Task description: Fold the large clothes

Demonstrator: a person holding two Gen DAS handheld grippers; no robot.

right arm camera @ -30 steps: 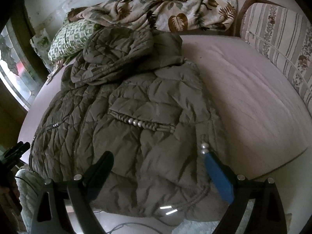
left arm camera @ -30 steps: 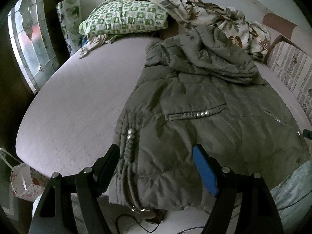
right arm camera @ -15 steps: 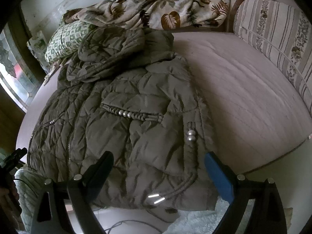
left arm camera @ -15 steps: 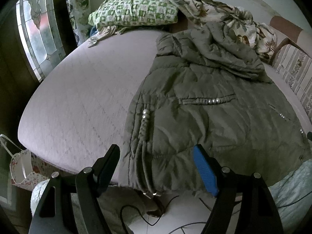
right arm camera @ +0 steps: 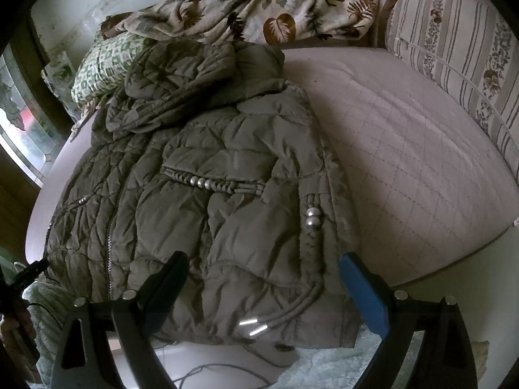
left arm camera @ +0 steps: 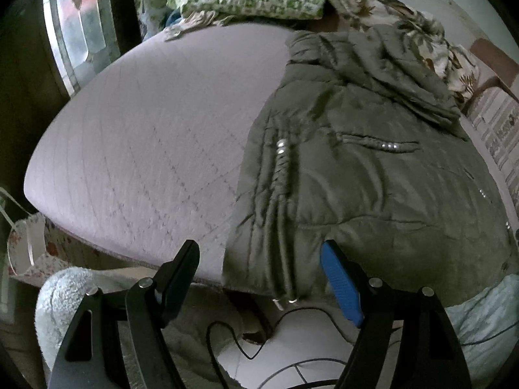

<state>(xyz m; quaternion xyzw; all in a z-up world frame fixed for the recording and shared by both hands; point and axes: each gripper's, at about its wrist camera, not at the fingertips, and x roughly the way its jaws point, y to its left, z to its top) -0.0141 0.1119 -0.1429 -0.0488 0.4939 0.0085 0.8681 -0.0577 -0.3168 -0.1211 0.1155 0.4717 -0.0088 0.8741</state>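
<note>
Bed (left arm camera: 136, 149); jacket (left arm camera: 373, 194) beyond hand-held grippers

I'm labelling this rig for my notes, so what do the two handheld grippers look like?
Both look alike. The left gripper and right gripper each have a black angular frame with triangular cut-outs and silver bolt heads. On each, one finger shows a bright blue pad, the other looks black. No sleeve is visible.
</note>
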